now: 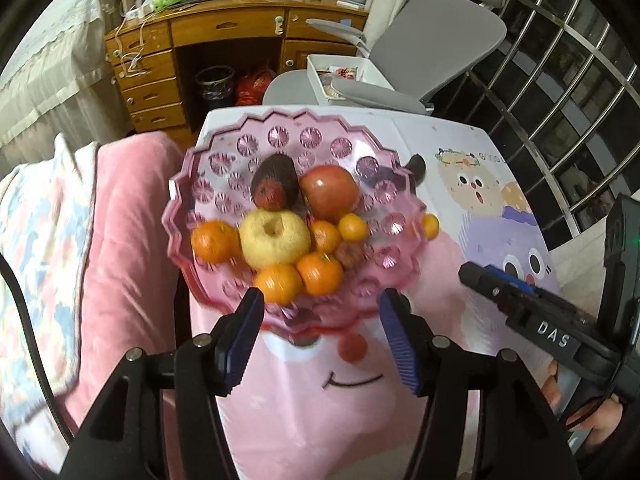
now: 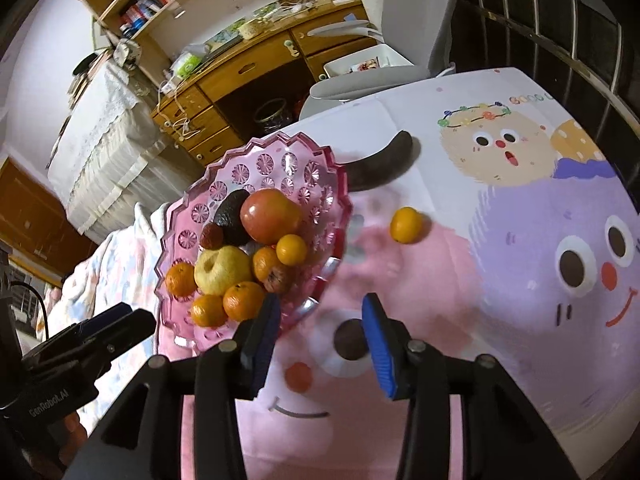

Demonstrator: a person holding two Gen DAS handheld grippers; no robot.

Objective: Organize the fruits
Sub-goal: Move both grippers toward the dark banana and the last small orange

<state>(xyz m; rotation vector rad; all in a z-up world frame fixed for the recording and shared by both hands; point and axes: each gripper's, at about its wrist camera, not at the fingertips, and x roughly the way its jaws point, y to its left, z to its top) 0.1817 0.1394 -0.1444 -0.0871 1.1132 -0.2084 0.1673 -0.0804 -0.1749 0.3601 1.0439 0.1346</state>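
A pink glass fruit bowl (image 1: 224,148) (image 2: 280,168) stands at the table's left edge. It holds a red apple (image 1: 330,192) (image 2: 272,214), a yellow apple (image 1: 275,238) (image 2: 222,270), a dark avocado (image 1: 280,178) (image 2: 232,210) and several mandarins (image 1: 320,272) (image 2: 242,300). One mandarin (image 2: 406,225) (image 1: 430,226) and a dark curved fruit (image 2: 384,158) (image 1: 416,166) lie on the cloth right of the bowl. My left gripper (image 1: 322,334) is open and empty just before the bowl. My right gripper (image 2: 320,334) (image 1: 480,276) is open and empty near the bowl's right side.
The table wears a pink and purple cartoon cloth (image 2: 520,240). A pink blanket (image 1: 128,216) lies left of the table. A grey chair (image 1: 420,52) and a wooden desk (image 1: 200,40) stand behind. A metal railing (image 1: 560,80) runs at the right.
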